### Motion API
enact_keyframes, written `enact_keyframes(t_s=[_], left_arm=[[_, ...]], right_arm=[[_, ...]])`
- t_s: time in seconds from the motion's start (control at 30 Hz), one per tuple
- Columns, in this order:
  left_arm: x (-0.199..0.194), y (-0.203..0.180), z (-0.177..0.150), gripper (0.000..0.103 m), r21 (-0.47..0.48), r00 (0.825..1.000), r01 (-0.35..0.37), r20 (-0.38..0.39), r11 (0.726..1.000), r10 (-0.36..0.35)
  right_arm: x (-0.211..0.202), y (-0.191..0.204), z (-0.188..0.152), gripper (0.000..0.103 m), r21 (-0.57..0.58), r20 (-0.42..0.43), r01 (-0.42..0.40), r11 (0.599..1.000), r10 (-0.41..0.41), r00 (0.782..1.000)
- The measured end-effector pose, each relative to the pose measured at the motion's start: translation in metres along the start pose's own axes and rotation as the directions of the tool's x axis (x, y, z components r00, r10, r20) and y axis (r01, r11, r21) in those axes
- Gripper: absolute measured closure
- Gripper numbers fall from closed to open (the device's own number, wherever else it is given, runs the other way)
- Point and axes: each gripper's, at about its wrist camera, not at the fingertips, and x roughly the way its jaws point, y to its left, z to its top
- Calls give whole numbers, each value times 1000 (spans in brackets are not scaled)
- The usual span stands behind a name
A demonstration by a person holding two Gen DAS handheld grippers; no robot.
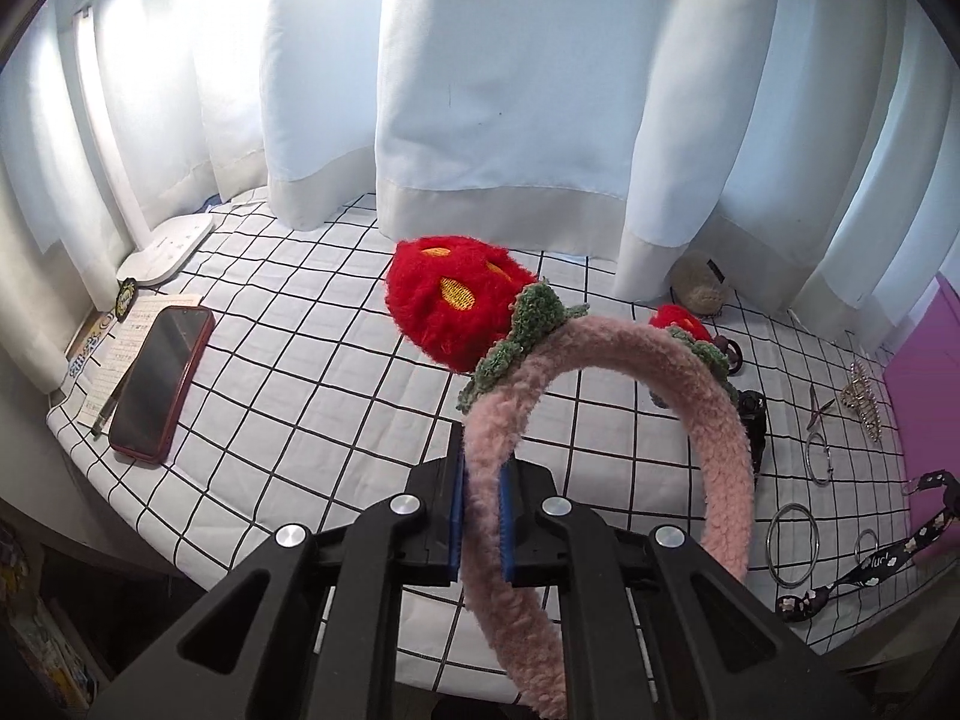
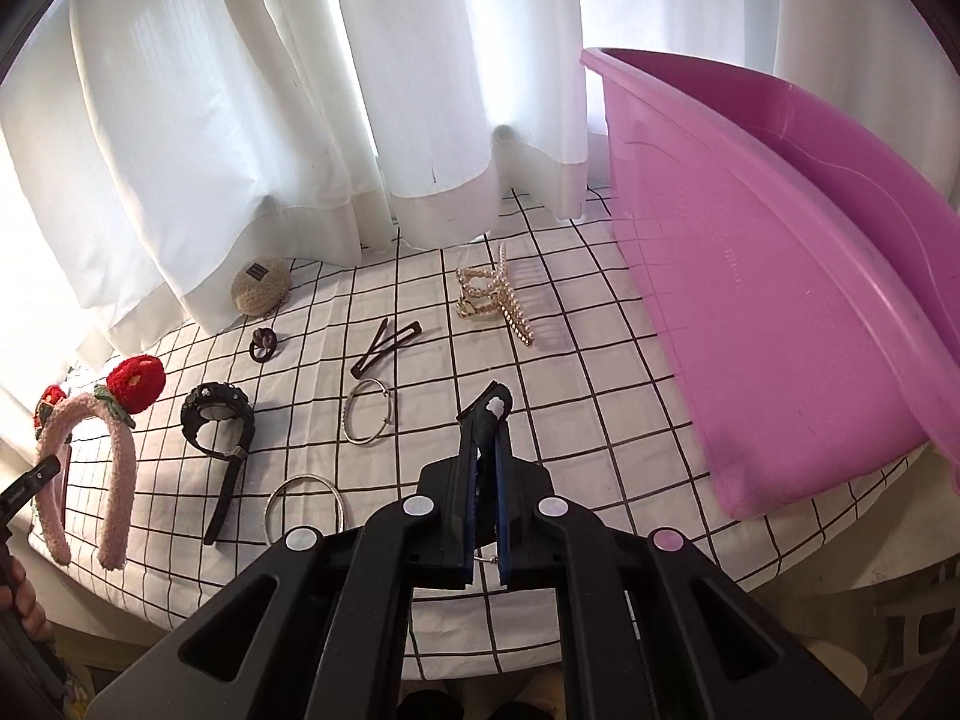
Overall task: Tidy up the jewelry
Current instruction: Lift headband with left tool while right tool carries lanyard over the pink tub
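Near cloth edge (image 1: 90, 438) — headband (image 1: 720, 450) in L tongs (image 1: 483, 480).

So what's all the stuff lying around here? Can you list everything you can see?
headband: one, pink with red strawberries, held up off the table in the left grip
dark strap: one, navy with white flowers, in the right grip
basin: one, purple, table's right side
pearl claw clip: one, cream, near the curtain
hair clip: one, brown, mid-table
bangles: two, silver, mid-table
watch: one, black, beside the bangles
phone: one, red case, far left
tablecloth: one, white, black grid
left hand-held gripper: black, shut on the headband
right hand-held gripper: black, shut on the strap
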Motion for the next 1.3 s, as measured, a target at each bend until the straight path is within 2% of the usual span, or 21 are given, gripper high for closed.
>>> enact_keyframes(t_s=[0.23, 0.37, 0.47, 0.57, 0.77, 1.0, 1.13, 1.3], left_arm=[[-31, -15, 23, 94, 34, 995, 92, 42, 995, -93], [-44, -38, 32, 94, 120, 988, 120, 84, 986, -130], [-51, -57, 39, 93, 167, 976, 181, 94, 969, -198], [-61, -81, 49, 93, 220, 951, 266, 100, 939, -293], [-91, -143, 73, 93, 360, 881, 397, 109, 844, -461], [-114, -220, 91, 93, 429, 818, 476, 105, 768, -566], [-119, -271, 97, 93, 449, 795, 496, 110, 744, -596], [-123, -339, 102, 93, 455, 778, 515, 107, 726, -619]], right_arm=[[-47, 19, 27, 98, -14, 93, -20, 1000, 22, 995], [-79, 23, 45, 98, -11, 166, -14, 1000, 16, 986], [-104, 21, 61, 98, 7, 230, -1, 1000, -1, 973], [-129, 17, 76, 98, 34, 294, 7, 999, -17, 956], [-176, 0, 105, 98, 83, 400, 46, 995, -75, 913], [-208, -36, 136, 98, 101, 455, 75, 992, -113, 883], [-227, -72, 155, 98, 94, 485, 74, 993, -110, 868], [-224, -126, 170, 98, 85, 482, 61, 995, -95, 871]])
